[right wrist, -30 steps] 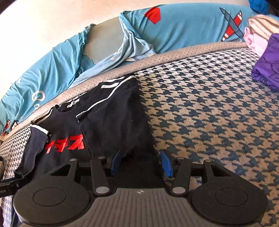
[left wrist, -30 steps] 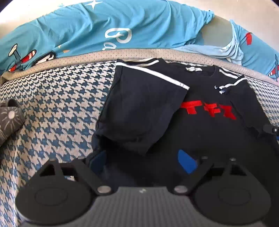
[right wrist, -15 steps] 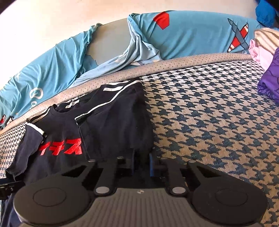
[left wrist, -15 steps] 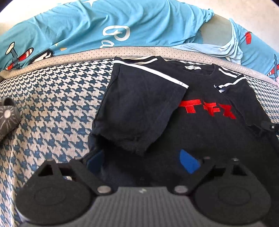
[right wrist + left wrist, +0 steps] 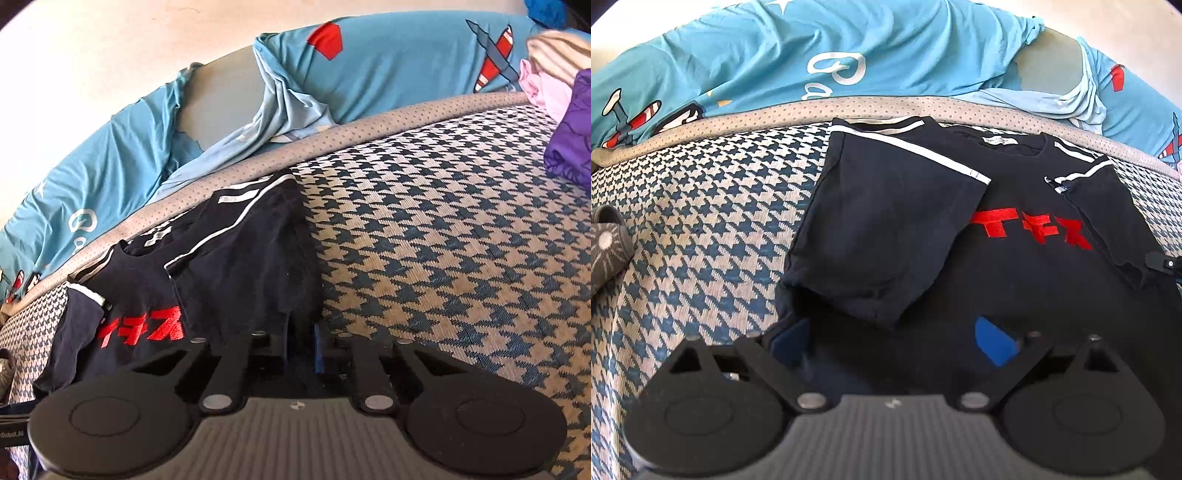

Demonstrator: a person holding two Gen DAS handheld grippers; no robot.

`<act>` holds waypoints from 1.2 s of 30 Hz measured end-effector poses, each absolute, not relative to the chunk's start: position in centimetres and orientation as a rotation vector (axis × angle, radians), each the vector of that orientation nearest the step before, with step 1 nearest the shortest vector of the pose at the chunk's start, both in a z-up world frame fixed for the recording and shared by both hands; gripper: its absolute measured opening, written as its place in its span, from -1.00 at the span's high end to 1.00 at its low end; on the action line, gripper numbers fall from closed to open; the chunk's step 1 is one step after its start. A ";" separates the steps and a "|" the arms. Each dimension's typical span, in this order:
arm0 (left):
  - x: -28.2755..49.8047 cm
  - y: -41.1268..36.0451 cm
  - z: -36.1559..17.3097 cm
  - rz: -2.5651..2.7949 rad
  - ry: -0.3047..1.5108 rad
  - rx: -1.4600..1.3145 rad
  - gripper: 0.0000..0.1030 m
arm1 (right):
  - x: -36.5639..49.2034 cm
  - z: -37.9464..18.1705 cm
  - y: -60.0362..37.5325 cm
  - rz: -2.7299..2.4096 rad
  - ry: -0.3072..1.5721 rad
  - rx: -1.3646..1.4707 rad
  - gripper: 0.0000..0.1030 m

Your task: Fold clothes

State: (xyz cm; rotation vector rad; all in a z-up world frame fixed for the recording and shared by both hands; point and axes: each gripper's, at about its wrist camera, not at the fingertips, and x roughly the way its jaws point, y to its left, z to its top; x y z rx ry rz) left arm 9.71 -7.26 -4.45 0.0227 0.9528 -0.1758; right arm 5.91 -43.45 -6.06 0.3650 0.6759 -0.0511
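The black cotton T-shirt with red letters [image 5: 1015,258] lies collar away, hem hidden behind the opening left gripper [image 5: 892,341], while the right gripper [image 5: 301,345] pinches its edge.

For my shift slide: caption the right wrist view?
Right gripper shut on the black T-shirt's edge, sleeve folded in, on the houndstooth cover.

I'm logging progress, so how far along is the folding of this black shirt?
Done: both sleeves of the shirt are folded in over the chest, partly covering the red print. In hand: the right tool is shut on the shirt's lower right edge; the left tool is opening over the lower left part, its pads off the cloth. Left: folding the bottom up toward the collar. The purple garment lies unfolded.
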 end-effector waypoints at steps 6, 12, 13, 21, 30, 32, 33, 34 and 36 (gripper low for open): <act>9.7 -7.0 -4.2 -0.171 0.958 0.007 -0.88 | 6.3 -6.4 -43.3 -0.060 0.658 0.356 0.68; 9.6 -6.7 -3.4 -0.167 0.951 -0.007 -0.88 | 6.7 -6.4 -42.6 -0.074 0.644 0.309 0.65; 9.4 -6.6 -3.2 -0.166 0.948 -0.003 -0.88 | 6.7 -6.3 -42.4 -0.079 0.642 0.295 0.67; 8.4 -4.5 -2.0 -0.125 0.930 0.002 -0.90 | 5.6 -4.8 -39.9 -0.087 0.551 0.225 0.77; 8.0 -1.8 -1.8 -0.077 0.942 -0.039 -0.90 | 5.9 -2.2 -34.8 0.030 0.469 0.227 0.80; 8.1 -1.2 -1.7 -0.065 0.942 -0.054 -0.90 | 6.2 -1.6 -33.5 0.072 0.459 0.229 0.80; 8.2 -0.9 -1.7 -0.058 0.942 -0.063 -0.90 | 6.3 -1.3 -32.9 0.097 0.454 0.236 0.80; 8.3 -0.6 -1.6 -0.052 0.942 -0.072 -0.90 | 6.5 -1.0 -32.2 0.124 0.450 0.242 0.80; 8.4 0.1 -1.5 -0.039 0.940 -0.093 -0.91 | 6.7 -0.4 -30.8 0.173 0.439 0.244 0.81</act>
